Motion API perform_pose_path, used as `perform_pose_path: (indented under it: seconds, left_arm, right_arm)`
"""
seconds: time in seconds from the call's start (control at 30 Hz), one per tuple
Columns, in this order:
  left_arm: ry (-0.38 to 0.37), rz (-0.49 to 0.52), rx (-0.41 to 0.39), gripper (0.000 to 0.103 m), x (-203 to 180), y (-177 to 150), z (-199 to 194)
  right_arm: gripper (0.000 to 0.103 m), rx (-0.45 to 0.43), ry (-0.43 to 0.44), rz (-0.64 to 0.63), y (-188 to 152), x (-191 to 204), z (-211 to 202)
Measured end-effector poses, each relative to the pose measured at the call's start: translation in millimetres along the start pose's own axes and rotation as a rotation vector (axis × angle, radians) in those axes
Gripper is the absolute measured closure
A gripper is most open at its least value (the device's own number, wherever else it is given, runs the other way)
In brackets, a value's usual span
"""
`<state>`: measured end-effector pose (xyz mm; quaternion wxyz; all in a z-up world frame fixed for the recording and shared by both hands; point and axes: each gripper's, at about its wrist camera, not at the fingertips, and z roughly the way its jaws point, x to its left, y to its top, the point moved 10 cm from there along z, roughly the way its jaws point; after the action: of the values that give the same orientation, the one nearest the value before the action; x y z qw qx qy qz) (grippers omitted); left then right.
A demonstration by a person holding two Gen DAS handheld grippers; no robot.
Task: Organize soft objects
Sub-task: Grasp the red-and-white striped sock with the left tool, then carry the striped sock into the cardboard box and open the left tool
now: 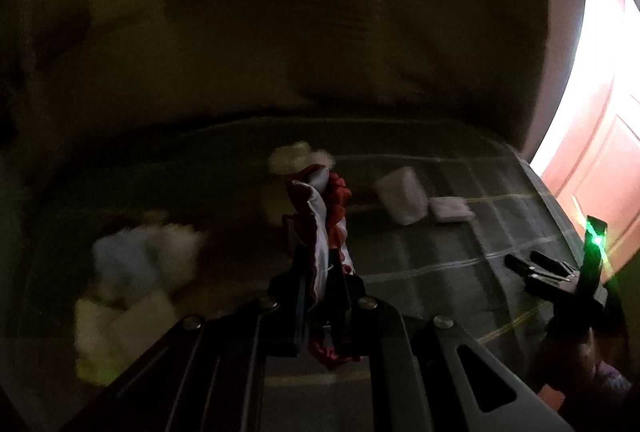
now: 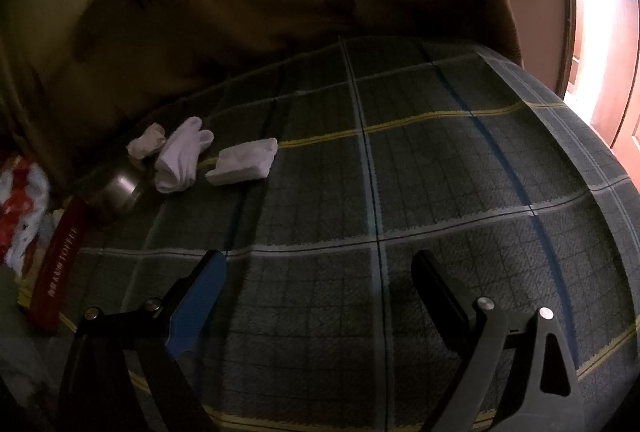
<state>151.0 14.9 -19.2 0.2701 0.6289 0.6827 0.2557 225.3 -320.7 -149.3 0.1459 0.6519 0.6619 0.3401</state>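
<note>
Between the fingers of the left gripper [image 1: 320, 272], a red and white frilled cloth [image 1: 320, 220] is pinched tight and stands upright above the checked bedcover [image 1: 440, 272]. To its right the right gripper [image 2: 320, 296] hangs over bare bedcover with its fingers spread wide, gripping nothing. Further off lie three white socks [image 2: 244, 161] (two folded, one bunched) beside a steel cup [image 2: 120, 188] and a red box [image 2: 56, 264]. More pale, blurred items [image 1: 132, 272] sit at left.

Black hand-held gripper [image 2: 320, 272], blue finger pad [image 2: 200, 304], silver screws.
</note>
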Motion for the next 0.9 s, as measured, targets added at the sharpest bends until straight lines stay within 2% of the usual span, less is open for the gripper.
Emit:
perform_pose_path:
  seconds: [0.2,0.37,0.5,0.7,0.9]
  left_arm:
    - [0.080,-0.099,0.007,0.094,82,-16,-21]
    - [0.129,-0.129,0.013,0.094,135,-27,-18]
    - [0.101,-0.157,0.038,0.094,149,-32,0]
    - [0.092,-0.119,0.059,0.094,143,-33,28]
    - [0.047,-0.125,0.082,0.091,137,-40,42]
  right_arm:
    - [0.010,0.008,-0.006,-0.005,-1,0,3]
    - [0.010,0.009,-0.013,-0.005,-2,-1,3]
    - [0.010,0.018,-0.016,-0.008,-2,-1,4]
    - [0.010,0.026,-0.017,-0.007,-2,-2,7]
    - [0.010,0.029,-0.020,-0.007,-3,-3,8]
